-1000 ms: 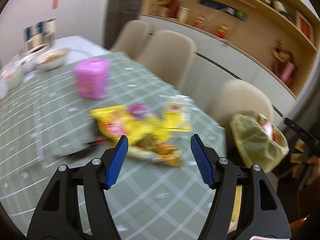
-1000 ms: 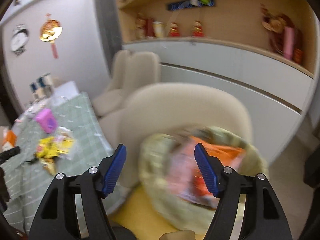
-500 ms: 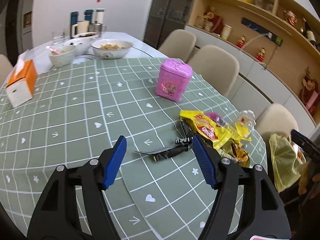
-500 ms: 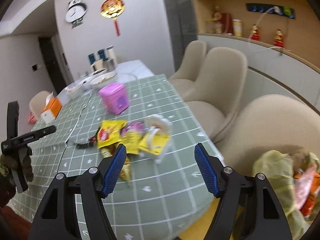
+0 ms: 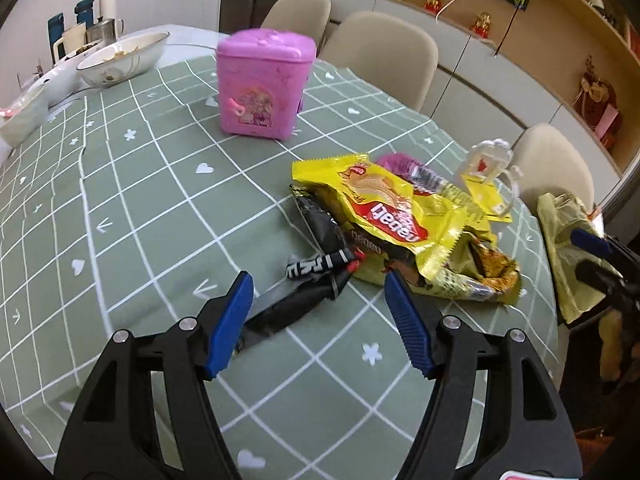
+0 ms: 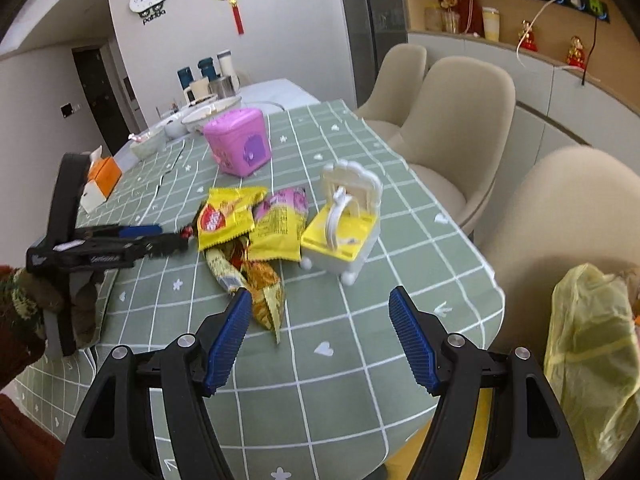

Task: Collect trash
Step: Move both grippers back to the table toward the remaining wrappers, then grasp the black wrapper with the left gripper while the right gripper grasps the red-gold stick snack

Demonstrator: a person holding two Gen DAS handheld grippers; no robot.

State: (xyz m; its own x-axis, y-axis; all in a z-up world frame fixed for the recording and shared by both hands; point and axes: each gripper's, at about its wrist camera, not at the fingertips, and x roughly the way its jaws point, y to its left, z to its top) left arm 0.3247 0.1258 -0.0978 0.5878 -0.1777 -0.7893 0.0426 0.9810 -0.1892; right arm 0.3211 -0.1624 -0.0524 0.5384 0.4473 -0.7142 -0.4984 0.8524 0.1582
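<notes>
My left gripper (image 5: 320,296) sits low in the left wrist view with its blue jaws spread and nothing pinched; a black snack wrapper (image 5: 304,292) lies on the table between the two tips, reaching back toward the left pad. Just beyond it, right of centre, is the heap of trash: a yellow snack bag (image 5: 384,208) with a red logo on top, a pink-and-yellow packet (image 5: 404,166) behind it, and a crumpled gold wrapper (image 5: 480,276) at the lower right of the pile. A small white and yellow plastic toy chair (image 5: 486,178) stands at the heap's far right, near the table edge. The pink plastic box (image 5: 262,84) stands upright in the upper centre, well apart from the litter, all on the green checked tablecloth (image 5: 140,200).

My right gripper (image 6: 320,312) is also spread wide and empty, low in the centre of its own frame, above bare cloth. The tip of the gold wrapper (image 6: 268,300) lies just beside its left pad; I cannot tell whether they touch. The yellow snack bag (image 6: 226,220) and the pink-and-yellow packet (image 6: 280,220) lie above that, with the toy chair (image 6: 344,224) to their right. The yellow trash bag (image 6: 592,336) sits on a beige chair (image 6: 560,208) at the right edge of the frame. A white bowl (image 5: 124,56) stands at the upper left of the left wrist view.
</notes>
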